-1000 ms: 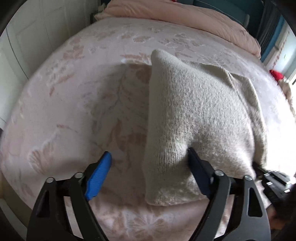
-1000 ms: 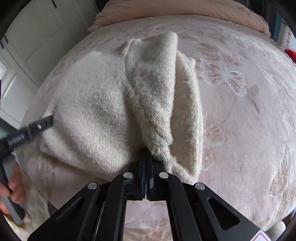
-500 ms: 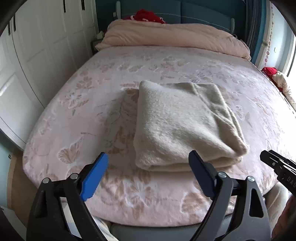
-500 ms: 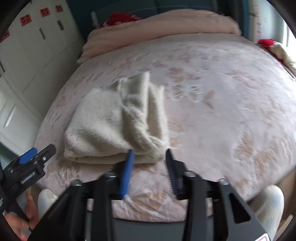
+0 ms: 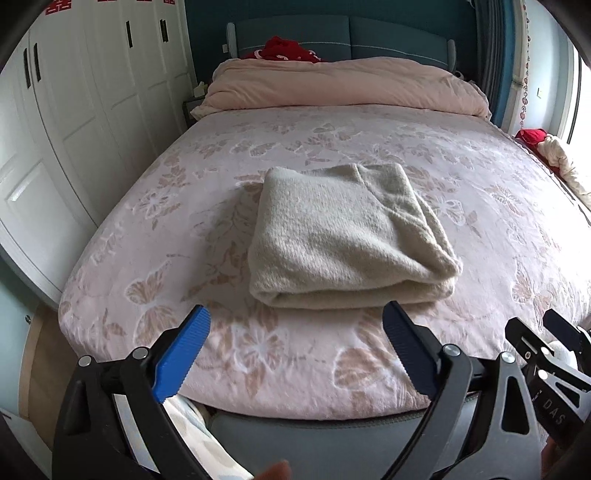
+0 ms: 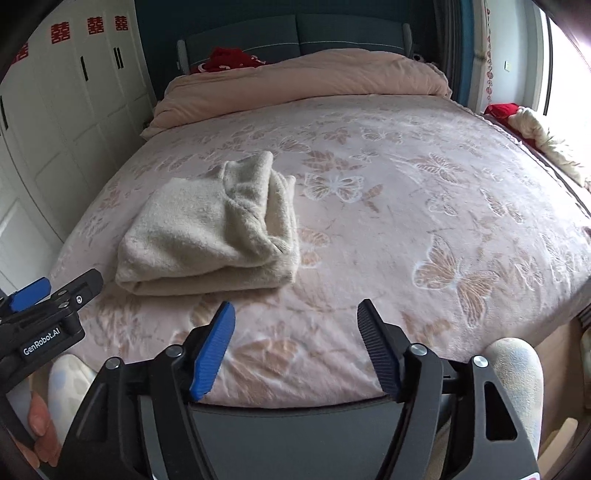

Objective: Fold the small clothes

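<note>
A cream knitted garment (image 5: pixel 347 236) lies folded into a thick rectangle on the pink butterfly-patterned bed cover (image 5: pixel 147 236). It also shows in the right wrist view (image 6: pixel 214 229), left of centre. My left gripper (image 5: pixel 295 332) is open and empty, held back over the bed's near edge, in front of the garment. My right gripper (image 6: pixel 295 332) is open and empty, to the right of the garment and apart from it. The left gripper also shows at the lower left of the right wrist view (image 6: pixel 51 295).
A pink duvet (image 5: pixel 343 85) is piled at the head of the bed before a teal headboard (image 5: pixel 347 33). White wardrobe doors (image 5: pixel 74 110) line the left side. Red and cream cloth (image 5: pixel 546 147) lies at the right edge. The person's knees (image 6: pixel 517 369) are below the bed edge.
My right gripper has let go of the garment and opened. Both grippers have pulled back from the garment to the bed's near edge. The garment now lies flat, folded.
</note>
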Available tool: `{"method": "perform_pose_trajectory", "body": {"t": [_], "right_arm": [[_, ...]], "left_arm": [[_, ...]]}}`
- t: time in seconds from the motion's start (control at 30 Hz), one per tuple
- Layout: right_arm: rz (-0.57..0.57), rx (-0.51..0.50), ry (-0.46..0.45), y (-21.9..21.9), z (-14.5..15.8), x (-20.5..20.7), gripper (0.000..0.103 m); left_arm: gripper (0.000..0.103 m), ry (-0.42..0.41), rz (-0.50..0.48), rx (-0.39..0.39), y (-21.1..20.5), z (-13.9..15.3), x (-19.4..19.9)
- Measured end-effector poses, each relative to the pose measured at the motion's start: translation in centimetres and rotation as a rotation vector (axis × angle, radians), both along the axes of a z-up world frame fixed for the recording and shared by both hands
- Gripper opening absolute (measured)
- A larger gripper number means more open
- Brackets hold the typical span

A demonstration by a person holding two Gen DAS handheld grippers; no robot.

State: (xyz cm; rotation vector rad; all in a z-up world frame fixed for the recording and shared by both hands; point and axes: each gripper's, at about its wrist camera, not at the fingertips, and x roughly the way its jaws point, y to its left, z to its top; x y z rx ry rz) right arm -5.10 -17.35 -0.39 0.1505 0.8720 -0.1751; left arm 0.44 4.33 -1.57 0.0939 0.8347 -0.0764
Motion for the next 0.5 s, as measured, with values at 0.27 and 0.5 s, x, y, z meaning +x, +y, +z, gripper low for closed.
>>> {"method": "perform_pose_trajectory", "body": {"t": [0.27,0.5], "right_arm": [[0.003,-0.057,-0.016,1.0,-0.2,-1.1,0.069],[0.012,-0.084,-0.016,1.8,-0.1,-1.1,0.07]], "left_arm": [[0.092,0.003,0.001,-0.012,-1.4,-1.1,-1.7],[0.092,-0.014,-0.017,0.02,-2.4,-1.2,-2.2]]}}
